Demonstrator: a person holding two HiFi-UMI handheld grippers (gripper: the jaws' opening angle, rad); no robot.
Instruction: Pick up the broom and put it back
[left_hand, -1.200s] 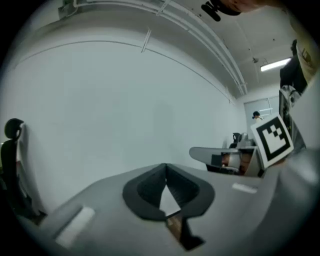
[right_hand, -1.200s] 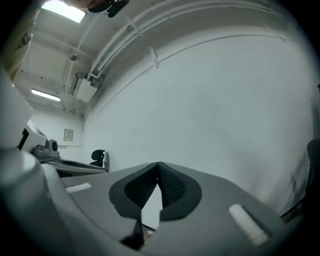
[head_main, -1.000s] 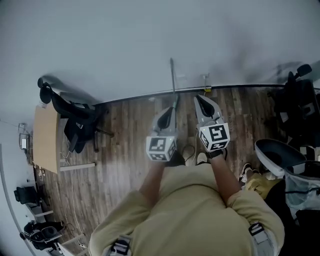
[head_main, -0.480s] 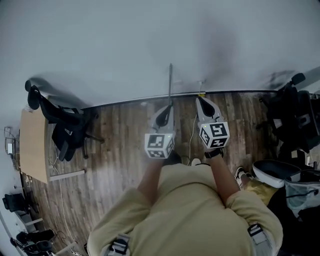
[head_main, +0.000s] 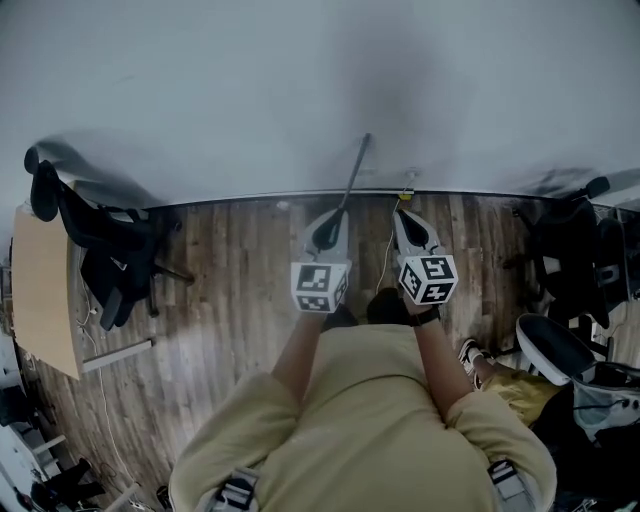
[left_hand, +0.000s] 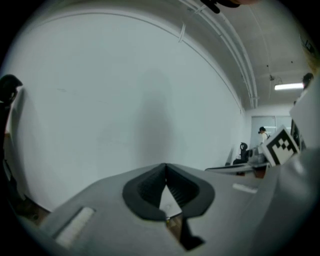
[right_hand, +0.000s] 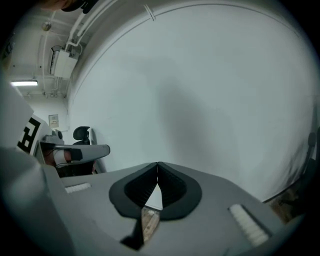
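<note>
While both gripper views are filled by a plain white wall (left_hand: 100, 100), only the head view takes in the slim, dark grey long-handled broom (head_main: 353, 172). Its handle is seen propped against that wall, tilted with the top to the right, just beyond the left gripper (head_main: 333, 214). The lower end is hidden by that gripper, so the brush head cannot be made out. No handle can be picked out in either gripper view.

The left gripper's dark ribbed jaws are seen pressed tip to tip with nothing held, and the right gripper (head_main: 399, 211) is likewise closed and empty.

A distant person (left_hand: 262, 133) is shown only in the left gripper view, and ceiling pipes (right_hand: 75, 35) only in the right.

Brown plank floor (head_main: 240, 260) lies open between the person holding the grippers and the wall. Room is bounded at the left by a black office chair (head_main: 100, 240) and a pale wooden desk (head_main: 40, 300), and at the right by more dark chairs (head_main: 575, 250).
</note>
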